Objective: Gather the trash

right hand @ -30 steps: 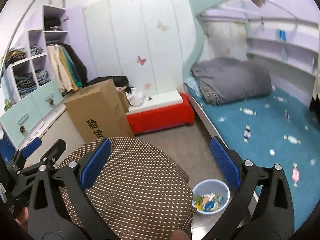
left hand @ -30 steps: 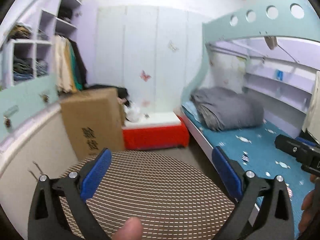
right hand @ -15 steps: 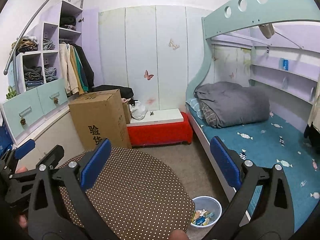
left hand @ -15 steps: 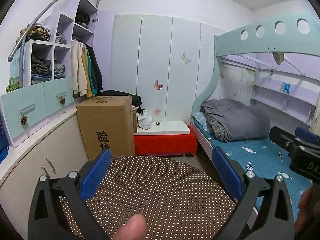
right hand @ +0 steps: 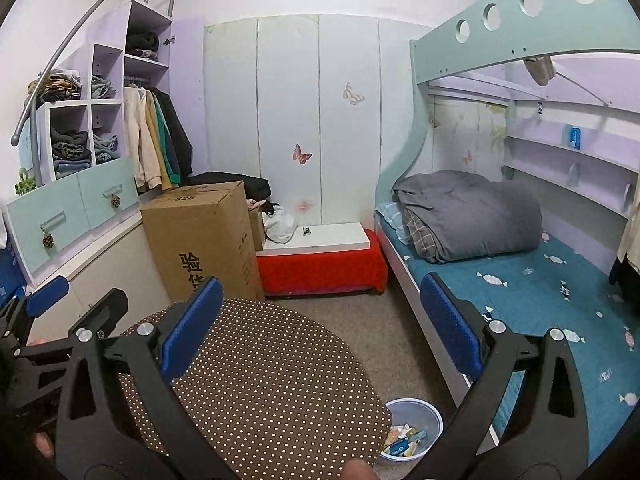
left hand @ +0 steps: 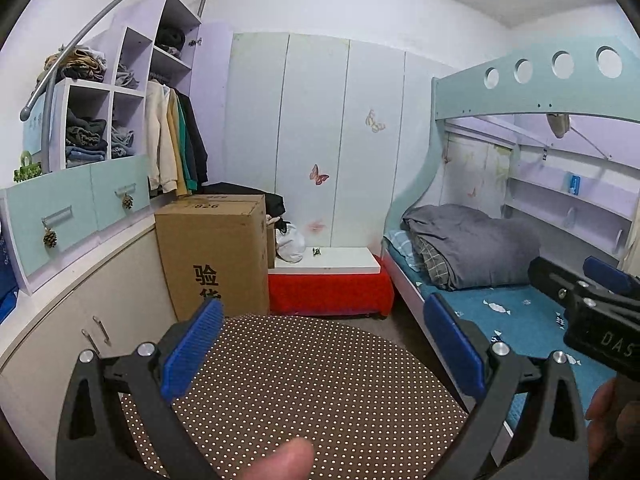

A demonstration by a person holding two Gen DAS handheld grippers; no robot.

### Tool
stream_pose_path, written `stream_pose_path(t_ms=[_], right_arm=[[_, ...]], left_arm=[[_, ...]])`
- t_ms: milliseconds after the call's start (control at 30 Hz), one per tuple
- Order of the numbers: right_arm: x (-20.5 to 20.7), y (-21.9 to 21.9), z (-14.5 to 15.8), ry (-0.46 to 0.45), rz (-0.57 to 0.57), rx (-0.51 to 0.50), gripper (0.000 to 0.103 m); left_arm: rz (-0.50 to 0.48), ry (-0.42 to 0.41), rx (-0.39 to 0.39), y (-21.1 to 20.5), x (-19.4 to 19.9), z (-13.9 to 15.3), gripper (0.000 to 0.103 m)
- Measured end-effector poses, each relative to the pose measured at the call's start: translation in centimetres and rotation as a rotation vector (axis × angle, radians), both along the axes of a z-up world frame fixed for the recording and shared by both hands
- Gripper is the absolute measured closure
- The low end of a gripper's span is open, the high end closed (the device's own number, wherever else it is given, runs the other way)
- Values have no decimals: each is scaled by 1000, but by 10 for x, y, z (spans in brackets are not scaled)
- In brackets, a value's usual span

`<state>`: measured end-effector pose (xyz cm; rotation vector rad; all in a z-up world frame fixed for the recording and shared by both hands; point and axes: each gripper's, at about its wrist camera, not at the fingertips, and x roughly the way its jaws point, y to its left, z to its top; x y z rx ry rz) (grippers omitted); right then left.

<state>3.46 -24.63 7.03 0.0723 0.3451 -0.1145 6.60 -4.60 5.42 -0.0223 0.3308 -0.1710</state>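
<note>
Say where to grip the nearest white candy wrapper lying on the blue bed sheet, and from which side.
Take the white candy wrapper by its plump middle from above, right tongs across its narrow width: it lies flat on the blue bed sheet with twisted ends splayed sideways.

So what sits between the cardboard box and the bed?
A red bench with a white top board fills that gap along the wall in both wrist views. A white plastic bag rests on the board's end nearest the cardboard box, away from the bed.
</note>
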Motion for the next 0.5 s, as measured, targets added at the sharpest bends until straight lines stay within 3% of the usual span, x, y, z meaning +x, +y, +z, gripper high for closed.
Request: stream_pose_path(t_ms=[500], right_arm=[[1, 1, 1, -1, 16, -1, 6]], left_arm=[[2, -15, -14, -2, -1, 3, 5]])
